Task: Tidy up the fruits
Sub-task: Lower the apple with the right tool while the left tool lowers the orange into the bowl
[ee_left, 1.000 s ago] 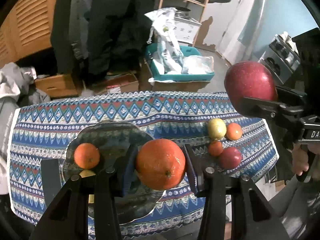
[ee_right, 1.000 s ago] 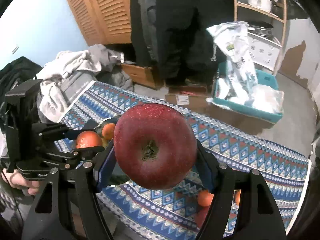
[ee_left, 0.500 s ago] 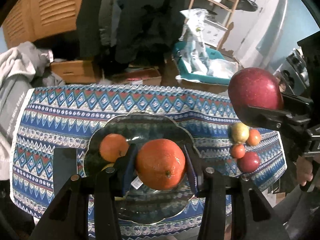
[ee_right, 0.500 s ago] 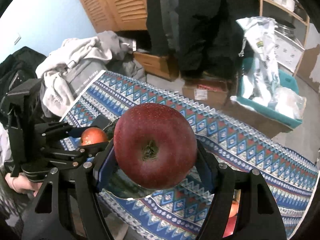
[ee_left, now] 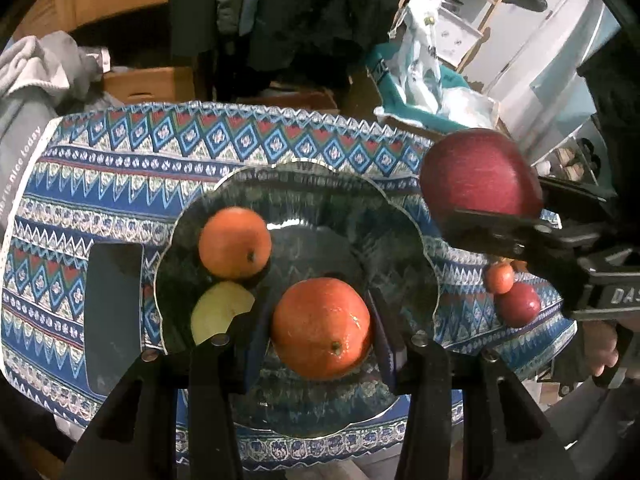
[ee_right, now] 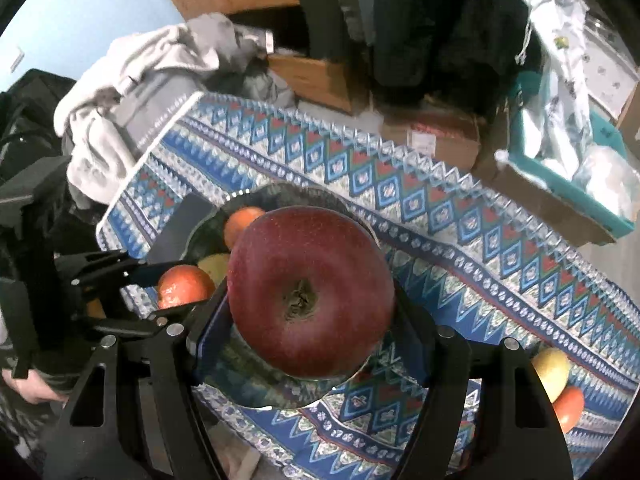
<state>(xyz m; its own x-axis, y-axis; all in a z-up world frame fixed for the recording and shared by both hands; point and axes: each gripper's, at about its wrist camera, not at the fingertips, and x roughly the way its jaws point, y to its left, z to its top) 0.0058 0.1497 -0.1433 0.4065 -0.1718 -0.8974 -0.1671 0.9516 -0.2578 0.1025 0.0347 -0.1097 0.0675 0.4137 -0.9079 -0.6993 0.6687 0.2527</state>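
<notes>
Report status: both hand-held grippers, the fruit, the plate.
Left hand-held gripper shut on orange, over glass plate. Right hand-held gripper shut on red apple. Plate holds small orange, yellow fruit; centre open.

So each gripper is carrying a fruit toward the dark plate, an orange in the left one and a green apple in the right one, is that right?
Nearly. The left gripper does hold an orange over the dark plate, but the right gripper holds a red apple, not a green one. The right wrist view shows its deep red skin plainly between the fingers.
</notes>
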